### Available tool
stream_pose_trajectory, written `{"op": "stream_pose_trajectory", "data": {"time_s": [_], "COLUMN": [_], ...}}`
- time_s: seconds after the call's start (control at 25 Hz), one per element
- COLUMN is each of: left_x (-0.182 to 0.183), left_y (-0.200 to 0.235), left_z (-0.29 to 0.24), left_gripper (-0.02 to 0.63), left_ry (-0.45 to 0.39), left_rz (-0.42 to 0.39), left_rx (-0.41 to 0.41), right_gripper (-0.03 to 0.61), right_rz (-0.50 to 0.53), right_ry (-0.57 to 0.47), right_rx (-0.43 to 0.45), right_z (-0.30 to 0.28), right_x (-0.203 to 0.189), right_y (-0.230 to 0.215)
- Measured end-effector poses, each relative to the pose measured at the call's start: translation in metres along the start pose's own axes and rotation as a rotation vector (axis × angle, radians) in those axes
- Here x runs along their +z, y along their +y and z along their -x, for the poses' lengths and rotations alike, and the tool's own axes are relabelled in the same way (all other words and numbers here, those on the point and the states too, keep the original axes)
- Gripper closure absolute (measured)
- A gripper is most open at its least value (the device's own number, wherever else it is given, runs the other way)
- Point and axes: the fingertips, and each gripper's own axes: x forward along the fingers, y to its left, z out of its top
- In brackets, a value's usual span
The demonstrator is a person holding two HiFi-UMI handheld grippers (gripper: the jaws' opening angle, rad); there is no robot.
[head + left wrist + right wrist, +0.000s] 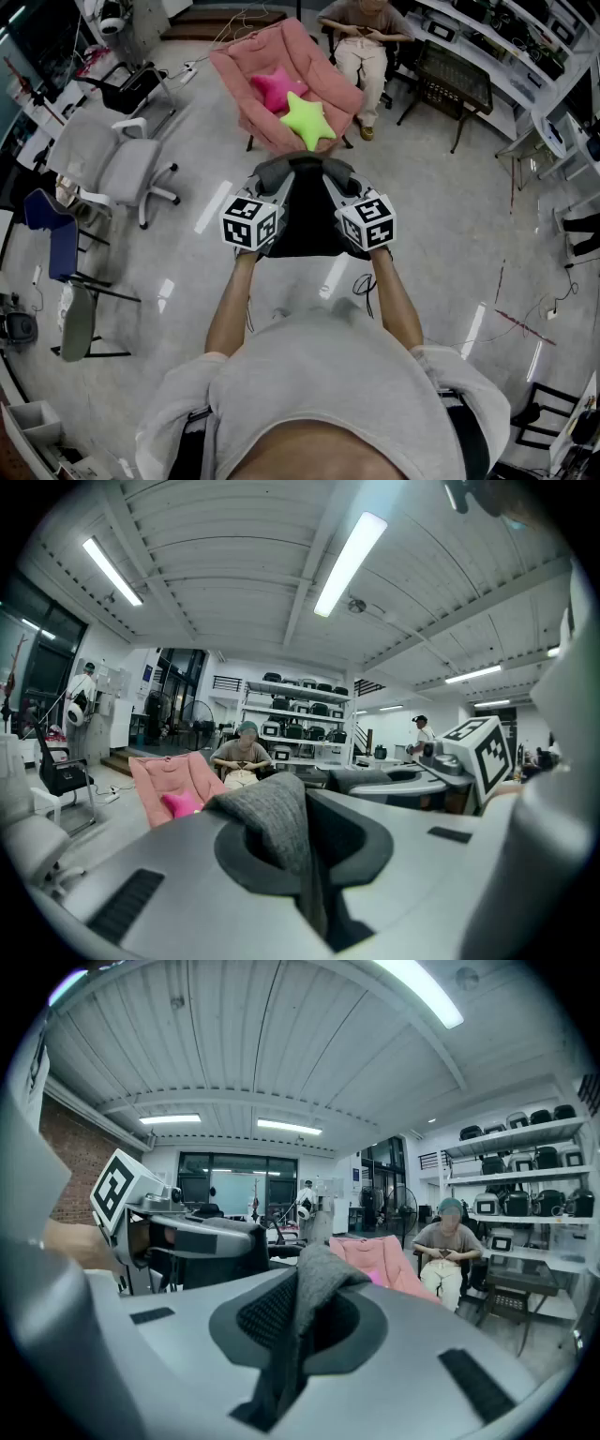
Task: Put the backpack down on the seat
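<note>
One backpack [302, 225], black with a grey fabric top, hung in the air between two grippers, short of the seat [246, 66]. The left gripper [302, 855] was almost fully closed, pinching a grey strap [277, 817] of soft woven cloth. The right gripper [289, 1335] clamped a second grey strap [314, 1283] whose underside looked like mesh. The bag's lower part was cut off behind the cubes and forearms. The seat was one pink padded armchair holding two plush star cushions, one pink [274, 89] and one green [307, 120]. One seated person [361, 47] sat behind it.
</note>
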Motion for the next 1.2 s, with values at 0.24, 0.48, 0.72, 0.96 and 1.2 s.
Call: {"op": "stream_pose_trajectory", "data": {"time_s": [0.24,0.48,0.72,0.96,1.2], "left_x": [-0.004,-0.004,-0.004,-0.001,0.002], "left_y": [0.002,0.000,-0.005,-0.009,0.001], "left_z": [-0.003,-0.008,-0.015,-0.031,-0.050], "left_gripper": [0.581,0.581,0.581,0.581,0.581], "left_ry": [0.005,0.006,0.007,0.003,0.004], "left_rz": [0.006,0.006,0.005,0.001,0.006], "left_rx": [-0.001,0.002,0.020,0.041,0.053], "right_gripper": [0.552,0.552,0.552,0.552,0.552], "right_rz": [-0.011,-0.023,-0.033,-0.026,-0.015], "right_ry": [0.004,-0.004,-0.011,-0.020,-0.013], "right_rx": [0.003,0.004,0.020,0.034,0.045], "right_z": [-0.003,-0.001,0.001,0.003,-0.010], "right_x": [-0.003,-0.005,-0.007,-0.008,-0.006], "right_y": [-0.002,-0.007,-0.015,-0.031,-0.049]}}
